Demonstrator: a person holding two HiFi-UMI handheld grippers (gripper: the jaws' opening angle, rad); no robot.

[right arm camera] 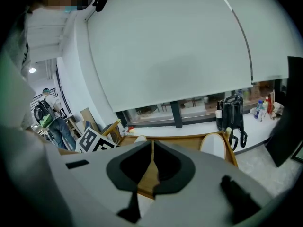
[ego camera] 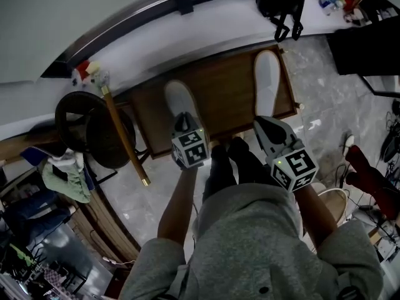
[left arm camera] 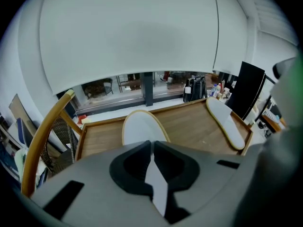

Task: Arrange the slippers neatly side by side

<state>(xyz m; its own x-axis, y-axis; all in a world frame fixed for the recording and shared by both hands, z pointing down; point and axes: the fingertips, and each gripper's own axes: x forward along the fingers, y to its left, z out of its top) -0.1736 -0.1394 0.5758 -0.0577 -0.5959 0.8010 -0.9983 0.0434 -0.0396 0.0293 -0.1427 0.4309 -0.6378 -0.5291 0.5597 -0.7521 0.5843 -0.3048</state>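
- On the low wooden table (ego camera: 228, 102) the two slippers lie well apart: the left slipper (ego camera: 179, 97) towards the near left, the right slipper (ego camera: 267, 72) along the right edge, toes away from us.
- We judge both to be light, thin and floppy. Each is a flat white oval with a narrow tan trim round the edge. Whether we see soles or insoles we cannot quite tell from this dim view.
- A pinch at the heel end or on the trimmed rim looks safest to us. A grip in the middle would likely let the ends sag.
- The tabletop is smooth, grained wood with a raised lip, so a slipper should slide easily across it.
- The left gripper (ego camera: 185, 117) hovers at the left slipper's heel with its jaws pressed together on nothing.
- The right gripper (ego camera: 265, 125) is likewise clenched and empty, short of the right slipper.
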